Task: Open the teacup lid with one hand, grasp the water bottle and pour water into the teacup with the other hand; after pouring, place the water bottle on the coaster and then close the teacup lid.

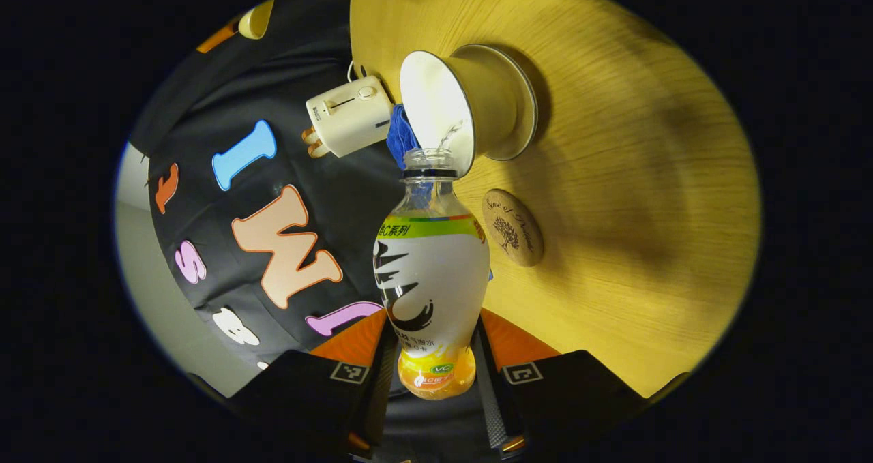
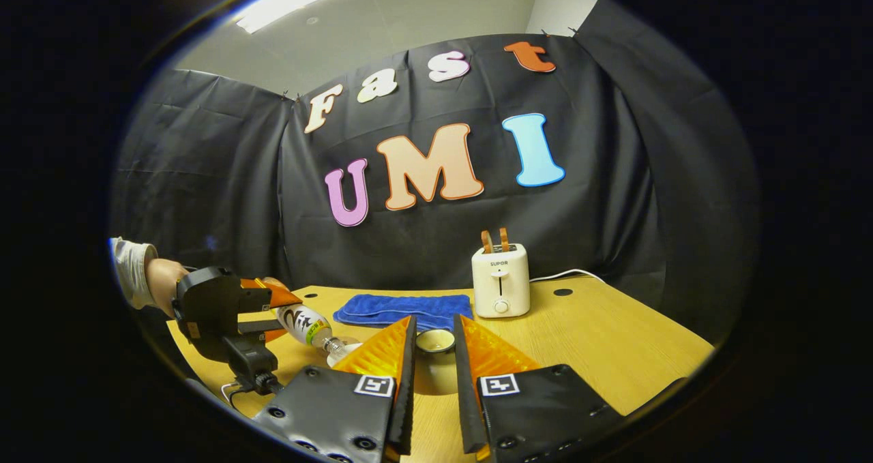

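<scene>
In the left gripper view, the left gripper (image 1: 434, 354) had both orange fingers clamped on the lower body of the water bottle (image 1: 431, 279), which was tipped over so its open neck sat right at the rim of the white teacup (image 1: 470, 105). You could see a thin bit of water going from the mouth into the cup. Just beside the bottle, the round cork coaster (image 1: 513, 227) lay bare on the wooden table (image 1: 634, 197), close to the cup but not touching it. Past the cup was a blue cloth (image 1: 401, 136), then a white toaster (image 1: 348, 116) by the booth wall.

In the right gripper view, the right gripper (image 2: 434, 354) had its fingers at a narrow gap with the teacup lid (image 2: 435, 341) sitting between the tips, so it looked like it was holding the lid, but I couldn't tell if both fingers really pressed on it. Off to the side, a person's hand (image 2: 164, 282) held the other gripper with the tilted bottle.
</scene>
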The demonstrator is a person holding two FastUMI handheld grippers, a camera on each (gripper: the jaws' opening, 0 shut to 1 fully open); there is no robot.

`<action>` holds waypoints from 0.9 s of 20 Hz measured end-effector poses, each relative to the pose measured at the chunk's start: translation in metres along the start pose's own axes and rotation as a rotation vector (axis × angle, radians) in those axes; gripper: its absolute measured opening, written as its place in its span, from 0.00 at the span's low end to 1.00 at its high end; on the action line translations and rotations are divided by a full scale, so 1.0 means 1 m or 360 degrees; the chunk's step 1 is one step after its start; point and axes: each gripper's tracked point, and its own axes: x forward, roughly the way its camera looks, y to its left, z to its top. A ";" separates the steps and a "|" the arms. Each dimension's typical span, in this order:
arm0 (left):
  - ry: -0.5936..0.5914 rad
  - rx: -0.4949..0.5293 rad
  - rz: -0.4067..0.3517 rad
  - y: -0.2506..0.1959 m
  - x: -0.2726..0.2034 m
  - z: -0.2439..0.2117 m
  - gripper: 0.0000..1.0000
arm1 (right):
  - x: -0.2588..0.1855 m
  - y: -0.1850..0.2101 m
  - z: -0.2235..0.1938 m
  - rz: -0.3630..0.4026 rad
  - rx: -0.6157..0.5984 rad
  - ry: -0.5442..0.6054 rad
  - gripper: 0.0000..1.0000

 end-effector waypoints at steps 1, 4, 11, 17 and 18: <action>0.0000 0.0011 0.0001 0.001 0.000 0.000 0.56 | 0.000 0.000 0.000 0.0001 0.0001 0.0002 0.31; 0.0009 0.0058 -0.0018 0.002 -0.001 0.000 0.56 | 0.001 0.001 -0.003 0.0006 0.0005 0.0015 0.31; 0.0026 0.0177 -0.0010 0.010 -0.004 -0.003 0.56 | 0.001 0.005 -0.005 0.0028 -0.0009 0.0019 0.31; 0.0030 0.0245 -0.0006 0.019 -0.006 -0.004 0.56 | 0.002 0.004 -0.007 0.0029 -0.0015 0.0026 0.31; 0.0034 0.0252 0.0002 0.019 -0.006 -0.005 0.56 | 0.002 0.003 -0.007 0.0027 -0.0013 0.0027 0.31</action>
